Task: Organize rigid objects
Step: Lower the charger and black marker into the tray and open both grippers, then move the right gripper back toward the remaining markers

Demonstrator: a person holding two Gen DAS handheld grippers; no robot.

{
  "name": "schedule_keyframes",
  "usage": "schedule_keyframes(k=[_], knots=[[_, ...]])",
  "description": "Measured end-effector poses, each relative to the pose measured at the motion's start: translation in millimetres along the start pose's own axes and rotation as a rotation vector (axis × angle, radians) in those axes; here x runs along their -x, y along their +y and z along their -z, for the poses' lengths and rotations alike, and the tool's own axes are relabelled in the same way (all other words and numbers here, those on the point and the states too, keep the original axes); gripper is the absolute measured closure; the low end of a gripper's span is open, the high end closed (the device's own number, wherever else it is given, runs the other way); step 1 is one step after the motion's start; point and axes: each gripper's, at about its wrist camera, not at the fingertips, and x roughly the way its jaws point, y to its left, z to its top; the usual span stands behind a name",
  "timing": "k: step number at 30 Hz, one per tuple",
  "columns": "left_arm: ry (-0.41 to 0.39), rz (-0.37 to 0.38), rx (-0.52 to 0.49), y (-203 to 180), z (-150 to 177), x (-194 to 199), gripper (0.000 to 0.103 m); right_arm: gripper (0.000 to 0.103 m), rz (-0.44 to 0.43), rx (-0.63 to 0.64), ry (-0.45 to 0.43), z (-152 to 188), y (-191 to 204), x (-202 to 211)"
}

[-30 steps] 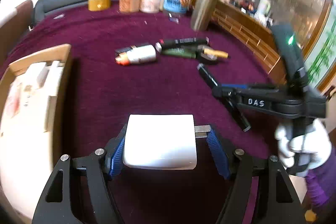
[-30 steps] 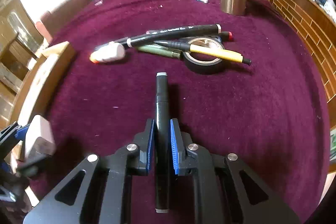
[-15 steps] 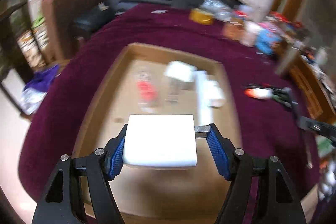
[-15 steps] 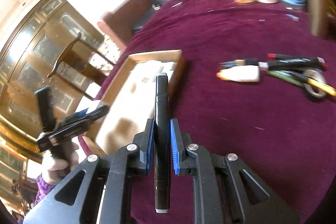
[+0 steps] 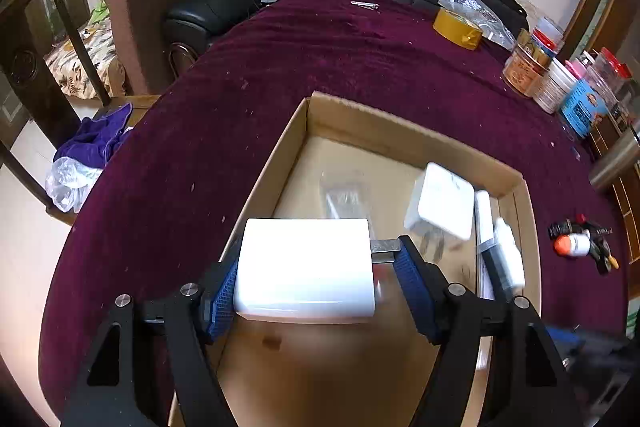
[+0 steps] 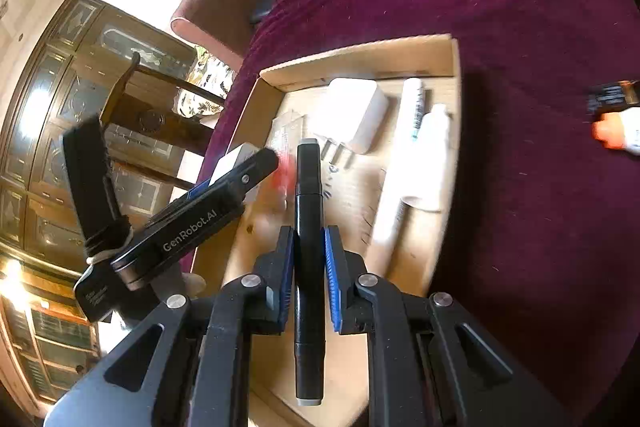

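My left gripper [image 5: 316, 267] is shut on a white charger block [image 5: 306, 269], its metal prongs against the right pad, held above the near end of a shallow cardboard box [image 5: 384, 131]. My right gripper [image 6: 309, 253] is shut on a black marker [image 6: 308, 211] that points over the same box [image 6: 360, 57]. Inside the box lie another white charger [image 6: 356, 113], white tubes [image 6: 424, 143] and a clear packet [image 5: 346, 195]. The left gripper's body [image 6: 188, 223] shows at the left of the right wrist view.
The box sits on a purple tablecloth [image 5: 360, 59]. A pile of pens and a white bottle with an orange cap [image 5: 576, 245] lies right of the box. Jars [image 5: 528, 67], yellow tape [image 5: 458, 27] and a steel cup [image 5: 616, 159] stand along the far edge. Chairs are beyond.
Both grippers have swung left from the pen pile to over the cardboard box, each keeping its grip. The box now fills the middle of both views.
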Motion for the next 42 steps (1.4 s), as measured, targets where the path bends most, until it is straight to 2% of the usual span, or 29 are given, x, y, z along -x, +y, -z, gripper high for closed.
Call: schedule_keyframes(k=[2,6,9,17,19,23,28,31,33,35,37,40,42], knots=[[0.0,0.015,0.017,0.0,-3.4,-4.1,0.037,0.09,0.0,-0.004,0.004,-3.6,3.4,-7.2],[0.058,0.101,0.111,16.2,-2.2,-8.5,0.037,0.09,0.01,0.014,0.004,-10.6,12.1,-13.2],[0.014,0.123,0.13,25.1,4.2,12.9,0.037,0.09,0.037,0.039,0.002,-17.2,18.7,-20.1],[-0.205,0.162,0.14,47.5,27.8,103.6,0.035,0.088,0.153,0.121,-0.041,-36.8,36.0,-37.5],[-0.24,0.172,0.16,56.1,37.7,117.6,0.034,0.084,0.128,0.123,-0.051,-40.6,37.9,-33.3],[-0.276,0.165,0.166,69.0,62.1,133.7,0.034,0.058,0.085,0.126,-0.084,-36.1,42.5,-15.4],[-0.286,0.156,0.19,85.9,86.5,137.4,0.034,0.058,-0.087,0.102,0.058,-16.2,52.0,-24.9],[-0.289,0.15,0.217,95.1,100.6,138.7,0.034,0.058,-0.016,0.133,0.053,-12.6,64.3,-38.5],[-0.288,0.152,0.237,100.6,107.0,138.7,0.034,0.057,-0.01,0.121,0.058,-17.9,68.0,-52.6],[-0.287,0.158,0.255,102.0,111.2,138.2,0.034,0.049,0.017,0.11,0.047,-27.7,68.9,-62.6],[-0.286,0.167,0.268,101.9,113.5,138.1,0.034,0.048,0.037,0.122,0.021,-37.6,67.0,-65.5],[-0.296,0.161,0.266,96.1,117.8,140.3,0.034,0.048,0.05,0.128,-0.035,-49.6,64.6,-51.2],[-0.309,0.153,0.254,89.5,121.3,142.2,0.034,0.048,0.031,0.151,-0.066,-50.4,61.1,-21.5]])
